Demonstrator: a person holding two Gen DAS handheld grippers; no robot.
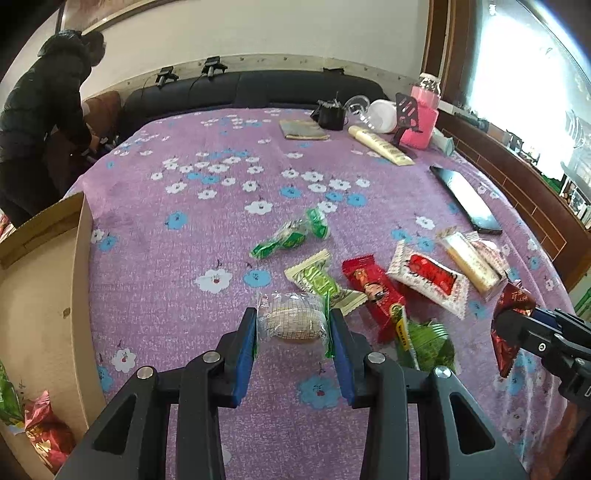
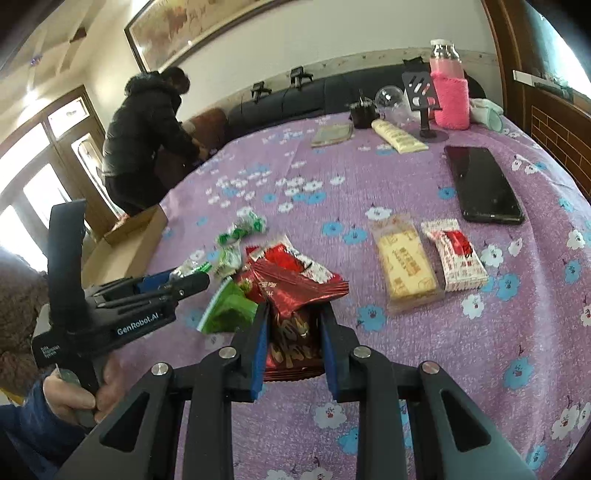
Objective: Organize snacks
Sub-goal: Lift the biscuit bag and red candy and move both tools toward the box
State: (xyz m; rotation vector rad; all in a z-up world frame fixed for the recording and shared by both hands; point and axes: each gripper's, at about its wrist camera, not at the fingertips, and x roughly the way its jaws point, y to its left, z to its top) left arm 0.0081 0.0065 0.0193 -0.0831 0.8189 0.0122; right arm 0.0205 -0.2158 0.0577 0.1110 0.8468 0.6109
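On purple floral cloth (image 1: 166,266), left gripper (image 1: 293,325) clamping clear-wrapped biscuit (image 1: 291,319), right gripper (image 2: 293,328) clamping red packet (image 2: 295,295), phone (image 2: 484,184) beyond.

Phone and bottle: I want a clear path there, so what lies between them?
In the right wrist view, the black phone stand lies between the phone and the pink-sleeved bottle; its round base sits on the cloth just beyond the phone.

A purple cloth (image 1: 177,258) printed with white and blue flowers covers the surface. Along its far edge runs a dark sofa (image 1: 258,88) against a cream wall (image 1: 258,33) bearing a framed picture (image 2: 207,33). Wood panelling (image 1: 517,184) lines the right side below a bright window (image 1: 517,81). At the far left corner a person in a black coat (image 2: 144,122) bends near glazed wooden doors (image 2: 74,122).
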